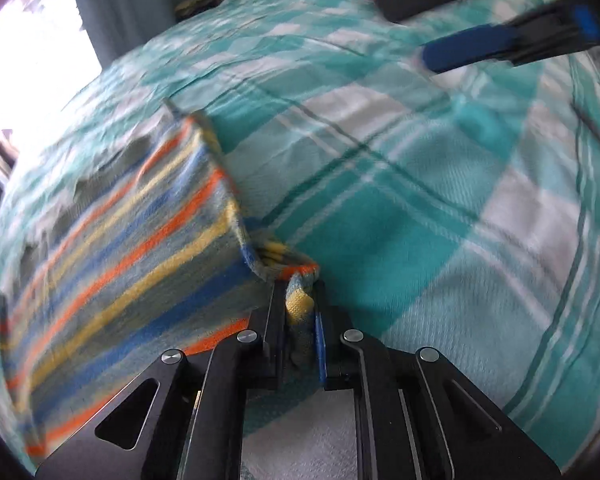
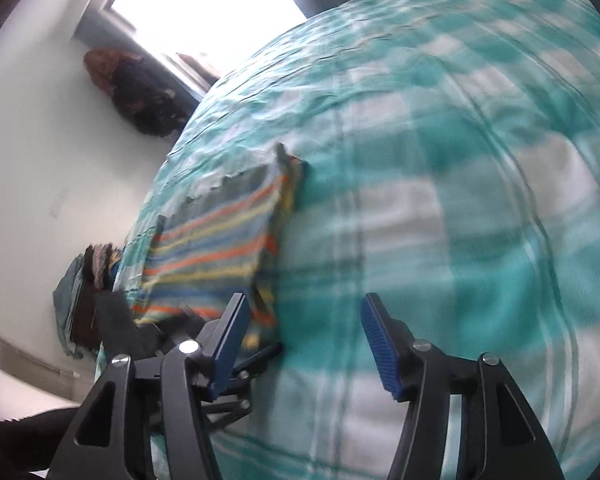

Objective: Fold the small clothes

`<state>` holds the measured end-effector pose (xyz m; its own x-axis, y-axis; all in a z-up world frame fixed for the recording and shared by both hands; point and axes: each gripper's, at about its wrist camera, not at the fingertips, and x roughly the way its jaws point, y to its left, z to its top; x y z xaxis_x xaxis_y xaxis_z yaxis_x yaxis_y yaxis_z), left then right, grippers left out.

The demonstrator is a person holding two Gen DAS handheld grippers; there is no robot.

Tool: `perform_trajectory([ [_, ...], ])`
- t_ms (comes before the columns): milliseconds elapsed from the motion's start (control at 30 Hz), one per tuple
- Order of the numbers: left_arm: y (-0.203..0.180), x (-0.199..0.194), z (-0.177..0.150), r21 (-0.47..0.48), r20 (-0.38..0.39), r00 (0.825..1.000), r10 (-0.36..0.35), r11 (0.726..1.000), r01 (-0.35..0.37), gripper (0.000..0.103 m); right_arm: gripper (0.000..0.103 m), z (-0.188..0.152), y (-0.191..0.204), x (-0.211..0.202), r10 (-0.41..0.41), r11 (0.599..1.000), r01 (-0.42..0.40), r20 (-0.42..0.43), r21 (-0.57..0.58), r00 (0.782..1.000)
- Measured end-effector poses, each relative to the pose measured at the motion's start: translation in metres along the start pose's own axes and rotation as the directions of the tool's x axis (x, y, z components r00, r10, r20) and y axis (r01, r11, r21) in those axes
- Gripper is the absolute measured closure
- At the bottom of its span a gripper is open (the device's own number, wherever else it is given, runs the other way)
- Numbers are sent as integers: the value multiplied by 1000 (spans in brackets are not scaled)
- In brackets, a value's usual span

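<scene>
Left gripper (image 1: 300,300): I see it pinching a corner of the striped cloth (image 1: 112,248).
Right gripper (image 2: 304,344): spread wide, holding nothing.
Cloth: lying on my green checked blanket (image 1: 440,200), left side.

Garment (image 1: 112,240) on bedspread (image 1: 420,200)
</scene>
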<state>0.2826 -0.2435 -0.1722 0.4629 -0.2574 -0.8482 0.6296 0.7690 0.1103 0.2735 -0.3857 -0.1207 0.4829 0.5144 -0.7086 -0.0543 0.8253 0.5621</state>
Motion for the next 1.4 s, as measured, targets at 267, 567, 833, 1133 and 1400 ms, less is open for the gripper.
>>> perform_trajectory([
  [267,10,-15,-4,-59,44,998,-49,997,51,94,40,66,2,138,80,983,-57,-129,177,988],
  [567,87,-86,-23,-315,214,970,-112,933,177,95,95,92,76,140,13,999,-13,-19,34,1000],
  [833,223,-146,-114,-663,250,968,20,733,156,95,95,104,234,183,143,978,-150,-58,-143,988],
  [1133,271,-125,-192,-799,126,990,70,598,60,95,95,58,328,301,138,959,-185,-216,-214,967],
  [1400,288,-136,-217,-843,71,993,98,538,7,54,49,59,301,275,299,944,-315,-147,-101,943],
])
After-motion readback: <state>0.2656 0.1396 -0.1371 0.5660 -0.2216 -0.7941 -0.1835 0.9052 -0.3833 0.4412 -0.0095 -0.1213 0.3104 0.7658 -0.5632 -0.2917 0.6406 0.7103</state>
